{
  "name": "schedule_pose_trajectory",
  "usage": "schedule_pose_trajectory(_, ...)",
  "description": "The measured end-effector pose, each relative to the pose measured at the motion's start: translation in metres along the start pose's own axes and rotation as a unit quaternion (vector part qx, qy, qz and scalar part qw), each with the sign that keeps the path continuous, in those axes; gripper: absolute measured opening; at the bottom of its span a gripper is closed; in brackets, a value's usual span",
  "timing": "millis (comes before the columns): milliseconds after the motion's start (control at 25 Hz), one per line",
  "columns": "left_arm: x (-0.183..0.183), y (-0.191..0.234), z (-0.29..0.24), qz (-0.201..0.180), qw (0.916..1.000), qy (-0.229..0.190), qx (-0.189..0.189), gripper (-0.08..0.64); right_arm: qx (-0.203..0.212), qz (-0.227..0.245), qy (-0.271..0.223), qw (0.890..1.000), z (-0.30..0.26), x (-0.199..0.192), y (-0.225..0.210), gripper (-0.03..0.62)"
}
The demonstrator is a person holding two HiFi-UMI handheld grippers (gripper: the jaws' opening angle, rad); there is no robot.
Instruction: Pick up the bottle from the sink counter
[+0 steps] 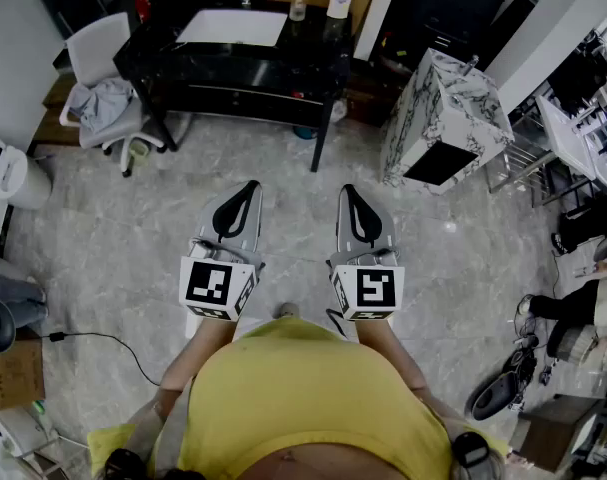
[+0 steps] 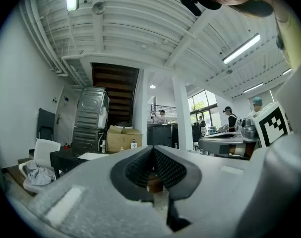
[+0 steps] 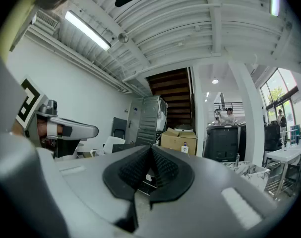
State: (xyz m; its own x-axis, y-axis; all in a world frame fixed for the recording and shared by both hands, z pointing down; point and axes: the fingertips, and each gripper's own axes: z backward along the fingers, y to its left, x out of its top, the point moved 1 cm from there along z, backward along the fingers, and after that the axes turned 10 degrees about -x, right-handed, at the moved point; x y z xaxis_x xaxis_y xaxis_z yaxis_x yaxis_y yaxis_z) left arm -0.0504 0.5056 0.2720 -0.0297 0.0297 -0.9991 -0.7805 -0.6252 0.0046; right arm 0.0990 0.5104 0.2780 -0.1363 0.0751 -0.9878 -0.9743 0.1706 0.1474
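- A white chair with a grey cloth on its seat stands at the far left, beside the black tabletop.
- The left hand-held gripper is held low in front of the person, over the pale stone floor. In the left gripper view its jaws are together at the tips, with nothing between them.
- A white sheet lies on the black tabletop.
- At that tabletop's far right end stands a white bottle with a blue cap, upright. A smaller pale bottle is just beside it, to its left. Both are well apart from either hand-held gripper.
- The right hand-held gripper hangs just beside the left one, level with it. Its jaws too are pressed together and empty.
- A marble-patterned sink unit stands right of the tabletop. Whether a bottle stands on it cannot be made out.
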Motion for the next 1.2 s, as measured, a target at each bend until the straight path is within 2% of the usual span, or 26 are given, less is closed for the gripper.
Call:
schedule_pose_trajectory(240,-0.009,-0.003,-0.025,0.000,0.9999,0.009,-0.011,0.005,0.010,-0.018,-0.004,1.000,-0.016,-0.009,-0.013,0.002)
schedule_pose_trajectory(360,-0.017,0.006,-0.039,0.005,0.9998,0.013,-0.012,0.005,0.015,-0.029,0.004,0.999,-0.033,-0.019,-0.015,0.067)
schedule_pose_trajectory(480,-0.025,0.022,-0.057,0.011,0.9997,0.016,-0.013,0.005,0.021,-0.031,0.010,0.999,-0.059,-0.028,-0.017,0.085)
schedule_pose_trajectory(600,-0.032,0.045,-0.079,0.012,0.9996,0.018,-0.016,0.005,0.023,-0.028,0.013,0.999,-0.092,-0.036,-0.014,0.109)
schedule_pose_trajectory(800,-0.038,0.095,-0.126,0.007,0.9992,0.018,-0.034,0.005,0.023,-0.026,0.021,0.999,-0.162,-0.047,-0.007,0.114)
schedule_pose_trajectory(1200,-0.043,0.207,-0.230,0.008,0.9964,0.020,-0.082,0.005,-0.002,-0.025,0.032,0.999,-0.318,-0.050,-0.001,0.115)
